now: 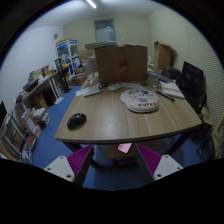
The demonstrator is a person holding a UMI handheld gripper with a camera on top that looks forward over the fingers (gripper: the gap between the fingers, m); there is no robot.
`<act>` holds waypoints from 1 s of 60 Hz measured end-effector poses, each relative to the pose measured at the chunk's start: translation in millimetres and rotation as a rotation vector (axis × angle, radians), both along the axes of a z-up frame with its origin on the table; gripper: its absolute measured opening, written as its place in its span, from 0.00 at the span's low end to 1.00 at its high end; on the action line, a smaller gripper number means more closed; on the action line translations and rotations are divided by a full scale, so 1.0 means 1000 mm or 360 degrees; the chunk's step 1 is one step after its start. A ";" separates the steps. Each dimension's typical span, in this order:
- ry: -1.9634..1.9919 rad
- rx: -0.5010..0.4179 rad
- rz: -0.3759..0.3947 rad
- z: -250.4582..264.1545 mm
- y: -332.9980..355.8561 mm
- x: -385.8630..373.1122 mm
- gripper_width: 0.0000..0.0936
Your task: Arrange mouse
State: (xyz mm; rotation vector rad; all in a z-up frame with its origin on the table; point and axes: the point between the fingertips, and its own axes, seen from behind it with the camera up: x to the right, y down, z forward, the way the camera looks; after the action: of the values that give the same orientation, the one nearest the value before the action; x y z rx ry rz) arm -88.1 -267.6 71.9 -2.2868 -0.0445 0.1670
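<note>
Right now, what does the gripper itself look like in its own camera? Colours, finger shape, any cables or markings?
Only the two fingers of the gripper show. Each finger is pale grey or white on the outside and bears a magenta pad on its inner face, roughly triangular in this view and tapering toward the tip. The pads stand well apart, with nothing between them. No cable, marking, hand or sleeve is visible.

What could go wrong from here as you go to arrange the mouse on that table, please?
The mouse sits close to the table edge, well beyond the open gripper, so a clumsy approach might nudge it off. The gripper is some way back from the table, so the reach could arrive misaligned. The round mat, the papers and the cardboard box crowd the far side, limiting room to set the mouse down.
</note>
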 end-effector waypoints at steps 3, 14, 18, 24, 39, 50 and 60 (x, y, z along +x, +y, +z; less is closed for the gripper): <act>-0.0009 0.0021 0.0013 -0.001 0.002 -0.008 0.90; 0.0054 0.0010 0.0195 -0.007 0.011 -0.053 0.90; 0.0083 0.0026 0.0248 -0.017 0.024 -0.086 0.90; 0.0125 0.0039 0.0331 -0.029 0.044 -0.137 0.90; 0.0138 0.0022 0.0413 -0.075 0.100 -0.225 0.89; 0.0020 0.0090 0.0343 -0.080 0.140 -0.230 0.88; -0.0045 0.0108 0.0332 -0.083 0.180 -0.242 0.88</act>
State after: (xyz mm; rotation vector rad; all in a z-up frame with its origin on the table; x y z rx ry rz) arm -330.4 -88.0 -11.0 -2.2139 -0.2997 0.2374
